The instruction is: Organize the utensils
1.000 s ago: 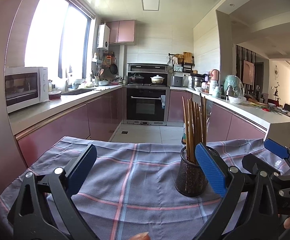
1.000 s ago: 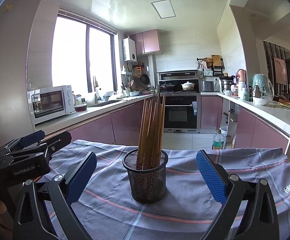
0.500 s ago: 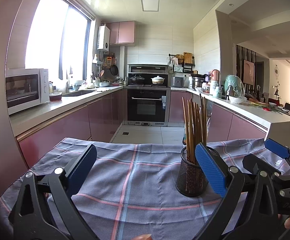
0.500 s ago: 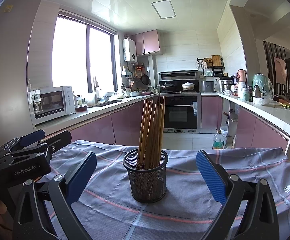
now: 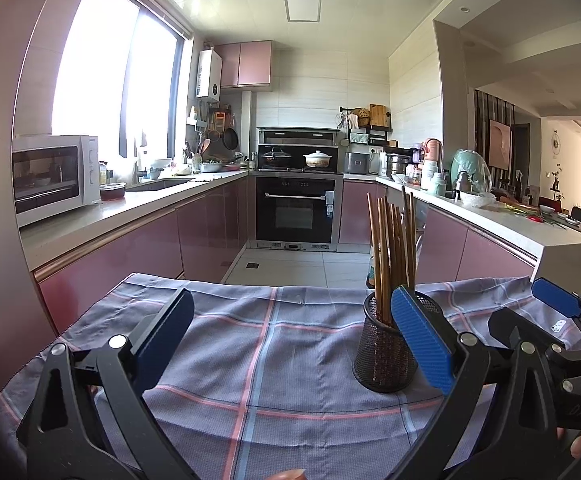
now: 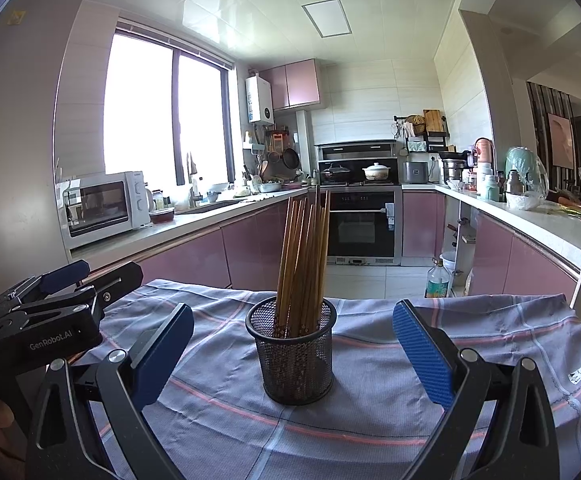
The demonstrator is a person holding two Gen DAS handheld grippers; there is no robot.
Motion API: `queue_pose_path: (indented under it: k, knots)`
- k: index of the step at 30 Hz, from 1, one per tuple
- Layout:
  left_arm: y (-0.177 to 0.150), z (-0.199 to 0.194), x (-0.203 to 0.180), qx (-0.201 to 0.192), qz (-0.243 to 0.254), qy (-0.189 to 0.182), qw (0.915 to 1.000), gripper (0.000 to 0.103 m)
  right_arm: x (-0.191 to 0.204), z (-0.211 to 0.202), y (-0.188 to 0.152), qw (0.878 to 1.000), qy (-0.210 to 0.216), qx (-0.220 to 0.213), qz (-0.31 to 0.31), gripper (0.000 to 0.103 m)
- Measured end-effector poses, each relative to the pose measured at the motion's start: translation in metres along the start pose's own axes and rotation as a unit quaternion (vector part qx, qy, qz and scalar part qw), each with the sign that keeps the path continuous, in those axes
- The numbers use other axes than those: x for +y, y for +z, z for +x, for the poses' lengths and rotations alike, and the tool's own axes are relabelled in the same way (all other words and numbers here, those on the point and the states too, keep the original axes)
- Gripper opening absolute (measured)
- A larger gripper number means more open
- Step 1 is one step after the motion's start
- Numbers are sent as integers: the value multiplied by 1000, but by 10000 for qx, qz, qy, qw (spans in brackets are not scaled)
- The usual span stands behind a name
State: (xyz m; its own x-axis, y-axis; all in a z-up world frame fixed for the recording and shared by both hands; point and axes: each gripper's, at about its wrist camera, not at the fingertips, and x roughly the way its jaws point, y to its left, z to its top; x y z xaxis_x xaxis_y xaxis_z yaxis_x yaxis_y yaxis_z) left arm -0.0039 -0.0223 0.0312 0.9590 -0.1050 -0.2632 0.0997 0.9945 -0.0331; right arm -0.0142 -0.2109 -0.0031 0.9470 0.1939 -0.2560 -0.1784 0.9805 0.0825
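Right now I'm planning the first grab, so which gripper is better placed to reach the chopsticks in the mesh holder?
Right. The right gripper is open with the mesh holder and chopsticks centred between its fingers. The left gripper, also open, faces bare cloth, the holder off behind its right finger.

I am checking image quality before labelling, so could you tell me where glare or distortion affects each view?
Left wrist view: the window is blown out white, and fisheye bending curves the counter edges. Right wrist view: the window is likewise overexposed and the ceiling shows glare, yet the chopsticks and mesh holder stay sharp.
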Motion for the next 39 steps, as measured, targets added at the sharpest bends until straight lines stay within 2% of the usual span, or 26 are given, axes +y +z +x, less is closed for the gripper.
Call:
queue_pose_path:
  k: [39]
  knots:
    - [-3, 1, 2, 21, -10, 9, 10000, 97, 1, 2, -4, 10000, -4, 7, 46, 96]
